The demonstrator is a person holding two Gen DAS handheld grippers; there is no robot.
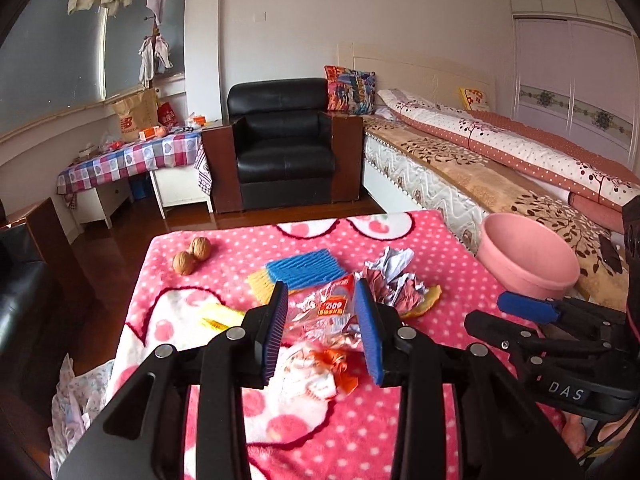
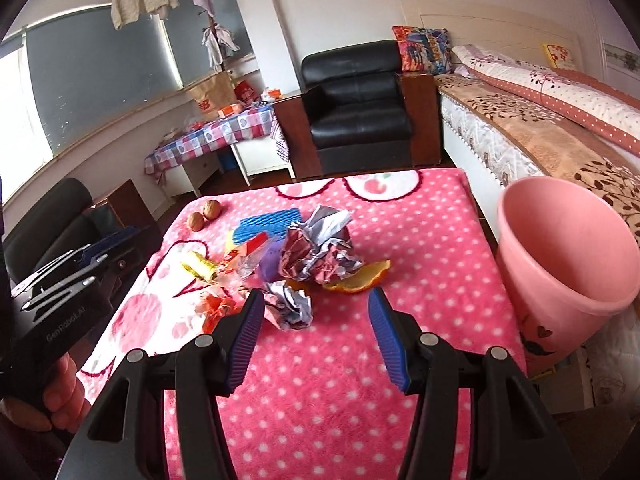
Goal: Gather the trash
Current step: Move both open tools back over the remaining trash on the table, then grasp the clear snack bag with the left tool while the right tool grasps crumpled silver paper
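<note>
A heap of trash lies on the pink dotted blanket (image 1: 440,240) covering the table. My left gripper (image 1: 322,318) hangs open over it, and a clear wrapper with a red label (image 1: 332,308) shows between its fingers, untouched. Beside that lie crumpled paper (image 1: 392,280), an orange peel (image 1: 426,300) and an orange-white wrapper (image 1: 324,368). My right gripper (image 2: 318,322) is open and empty, just short of a small paper ball (image 2: 290,306), with the big crumpled paper (image 2: 320,248) and peel (image 2: 360,278) beyond. A pink bin (image 2: 560,256) stands off the table's right edge.
Two walnuts (image 1: 192,254) and a blue sponge (image 1: 304,268) lie further back on the blanket. A yellow wrapper (image 2: 200,266) sits at the heap's left. Behind the table are a black armchair (image 1: 284,144) and a checked side table (image 1: 132,160); a bed (image 1: 500,152) runs along the right.
</note>
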